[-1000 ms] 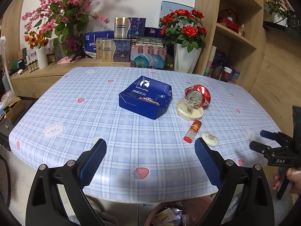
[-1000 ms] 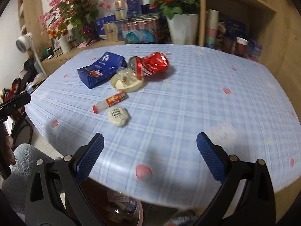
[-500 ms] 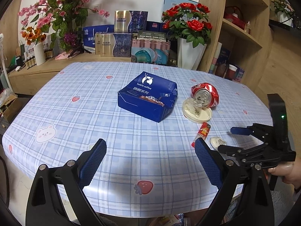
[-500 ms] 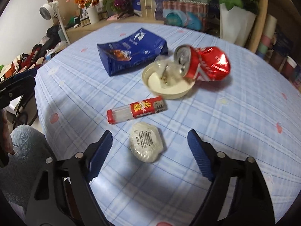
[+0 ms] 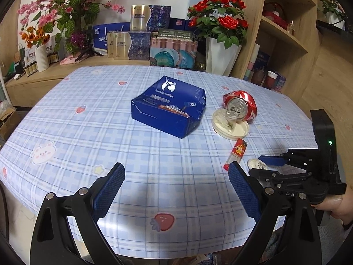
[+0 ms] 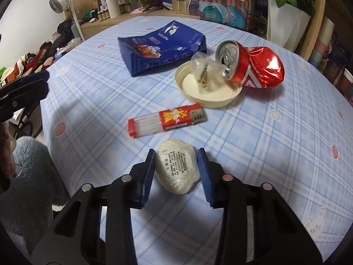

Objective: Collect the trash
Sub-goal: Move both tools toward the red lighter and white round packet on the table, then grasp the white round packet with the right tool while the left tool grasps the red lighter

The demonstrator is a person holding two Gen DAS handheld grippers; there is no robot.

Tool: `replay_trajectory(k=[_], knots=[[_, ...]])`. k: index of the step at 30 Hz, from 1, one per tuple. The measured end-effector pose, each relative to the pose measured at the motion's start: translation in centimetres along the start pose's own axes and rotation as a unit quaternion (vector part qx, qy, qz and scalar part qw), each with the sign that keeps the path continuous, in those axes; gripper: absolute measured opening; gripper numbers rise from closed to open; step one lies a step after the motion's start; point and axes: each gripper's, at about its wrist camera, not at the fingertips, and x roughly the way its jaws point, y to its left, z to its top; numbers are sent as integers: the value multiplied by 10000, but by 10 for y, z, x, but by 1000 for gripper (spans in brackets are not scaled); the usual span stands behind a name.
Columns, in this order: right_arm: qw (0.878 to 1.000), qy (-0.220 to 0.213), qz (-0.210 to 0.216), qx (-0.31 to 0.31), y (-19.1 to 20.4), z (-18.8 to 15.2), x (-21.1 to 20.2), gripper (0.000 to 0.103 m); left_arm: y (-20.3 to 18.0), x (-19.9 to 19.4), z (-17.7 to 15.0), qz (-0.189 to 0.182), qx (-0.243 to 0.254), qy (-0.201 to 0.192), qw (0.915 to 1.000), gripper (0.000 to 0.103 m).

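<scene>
Checked blue cloth with strawberry prints covers the tabletop (image 5: 88, 132), with flower vases and gift boxes on the sideboard behind. Going left to right in the left wrist view: the left tool (image 5: 176, 193) hovers over the near edge, its blue pads spread wide and nothing between them, much as it did a second ago; beyond it lies the dented blue coffee box (image 5: 169, 108), then the cream lid (image 5: 230, 125) holding a small plastic bag of screws, with the crushed red can (image 5: 241, 107) leaning on its rim, then the red-capped tube (image 5: 236, 153) lying just in front of the lid. Farthest right is the change: a second ago the right tool (image 6: 176, 172) hung wide open back by the table's edge; half a second ago it was nearer the white wrapped packet (image 6: 176, 170) with its pads well apart; now those pads have narrowed to bracket the packet on both sides, close to it or just touching, while the packet still lies flat on the cloth. That suggests the first pickup is under way but not secured: the pads likely need to pinch fully before lifting. The soft, rounded wrapper may squash or slip under pressure. Every other piece of trash lies untouched on the tabletop.
</scene>
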Motion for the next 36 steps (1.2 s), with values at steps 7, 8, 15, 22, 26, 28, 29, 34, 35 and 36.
replay_trajectory(k=[7,8,15,22,26,28,29,34,35,36], knots=[[9969,-500,-70,603,-18,-14,-24,40,-25,16,0,-485,381,271,9977,92],[9958,-560,-47,723,-22,-15,-28,40,-30,20,2,-607,448,347,9965,92],[9875,-849,-87,1322,-47,-29,-47,40,-67,59,18,-1111,1170,726,9842,85],[9794,-977,-217,1756,-69,-46,-61,40,-86,103,26,-1173,1423,1221,9752,65],[9755,-1038,-210,1927,-77,-55,-66,40,-94,118,27,-1077,1593,1313,9725,59],[9748,-1061,-210,1950,-77,-57,-67,40,-97,124,27,-1032,1631,1347,9719,58],[9744,-1076,-204,1965,-78,-58,-68,40,-99,126,26,-1007,1648,1347,9719,55],[9729,-1131,-171,2012,-78,-62,-72,40,-106,128,23,-794,1842,1261,9715,38],[9729,-1137,-168,2007,-77,-62,-73,40,-107,127,23,-813,1853,1264,9711,31],[9729,-1144,-166,2005,-76,-62,-74,40,-106,126,23,-829,1832,1275,9713,28]])
